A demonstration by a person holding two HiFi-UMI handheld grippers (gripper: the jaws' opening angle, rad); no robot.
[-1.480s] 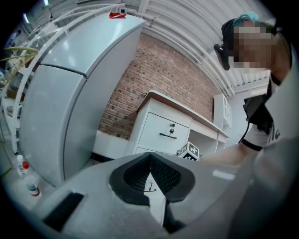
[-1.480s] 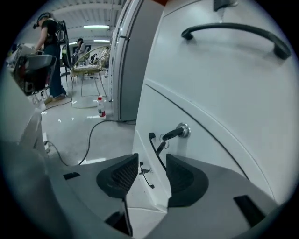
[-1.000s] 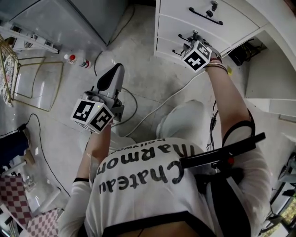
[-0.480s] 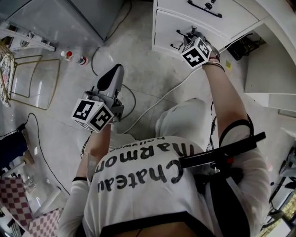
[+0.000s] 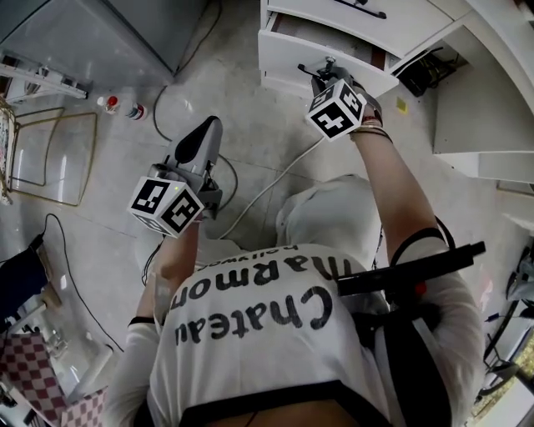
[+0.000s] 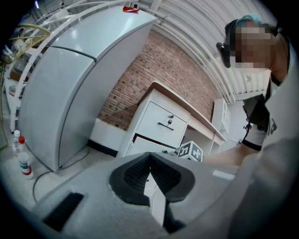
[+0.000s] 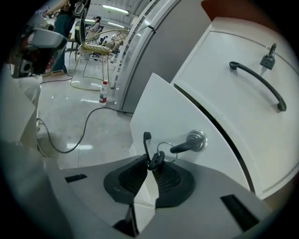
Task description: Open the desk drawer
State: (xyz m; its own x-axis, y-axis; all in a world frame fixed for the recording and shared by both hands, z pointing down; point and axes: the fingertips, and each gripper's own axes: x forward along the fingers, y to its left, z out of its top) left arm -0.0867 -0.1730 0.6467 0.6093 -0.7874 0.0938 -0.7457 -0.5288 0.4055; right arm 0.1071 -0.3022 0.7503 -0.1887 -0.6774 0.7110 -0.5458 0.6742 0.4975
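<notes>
The white desk [image 5: 467,17] has a lower drawer [image 5: 288,48] that stands partly pulled out, a dark gap showing behind its front. My right gripper [image 5: 325,73] is shut on that drawer's black handle [image 7: 146,141]; its jaws have just been closing, with the handle between the pads. A key on a ring [image 7: 157,160] hangs from the lock [image 7: 196,139] beside the grip. The upper drawer [image 7: 243,65] is closed, with its own black handle [image 7: 260,85]. My left gripper [image 5: 200,140] hangs over the floor to the left, away from the desk, shut and holding nothing [image 6: 149,161].
A grey fridge [image 6: 70,88] stands left of the desk. Cables [image 5: 250,200] run across the pale floor. Two small bottles [image 5: 121,107] and a wire chair [image 5: 50,154] sit at the left. The person's knee [image 5: 329,221] is just below the drawer.
The lower drawer was closed a second ago and has slid out toward me with the right gripper on its handle. The left gripper has barely shifted.
</notes>
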